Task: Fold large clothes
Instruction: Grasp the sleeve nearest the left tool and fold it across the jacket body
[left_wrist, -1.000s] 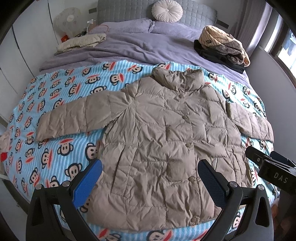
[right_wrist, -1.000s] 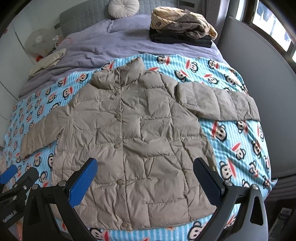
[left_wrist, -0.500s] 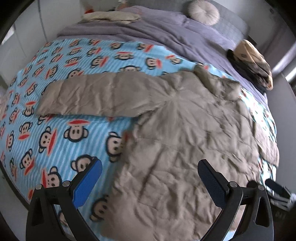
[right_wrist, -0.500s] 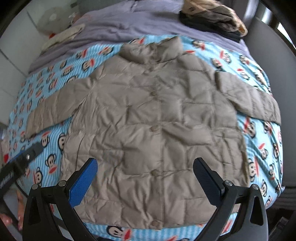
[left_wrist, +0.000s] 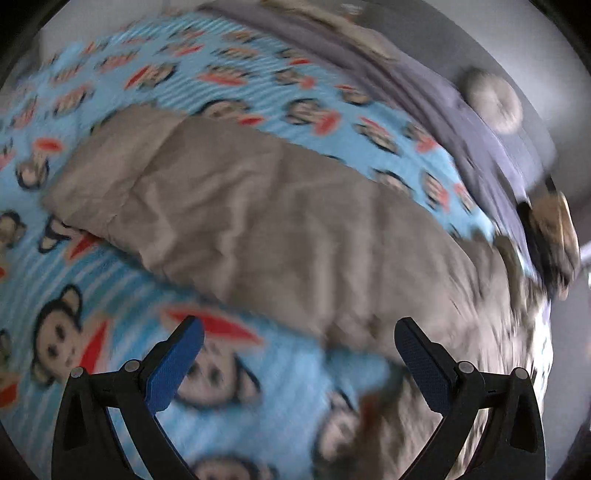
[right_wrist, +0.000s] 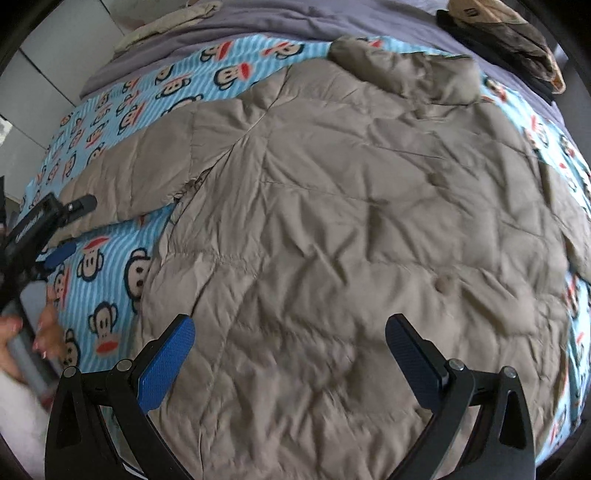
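A large taupe quilted puffer jacket (right_wrist: 351, 221) lies flat, front up, on a blue monkey-print blanket (right_wrist: 107, 258). Its collar (right_wrist: 406, 70) points to the far side. One sleeve (left_wrist: 240, 206) stretches out to the left, blurred in the left wrist view. My left gripper (left_wrist: 295, 354) is open just above the blanket beside that sleeve's lower edge. The same left gripper (right_wrist: 62, 229) shows at the left edge of the right wrist view, near the sleeve's cuff. My right gripper (right_wrist: 288, 350) hangs open above the jacket's lower body, nothing between its fingers.
A purple duvet (right_wrist: 295, 18) covers the bed's far half. Folded clothes (right_wrist: 517, 40) are piled at the far right. A round cushion (left_wrist: 491, 103) rests at the headboard. A person's hand (right_wrist: 40, 332) holds the left tool at the bed's left edge.
Both grippers have dropped closer to the bed. The left one has swung left toward the outstretched sleeve. The right one has moved in over the jacket's lower body.
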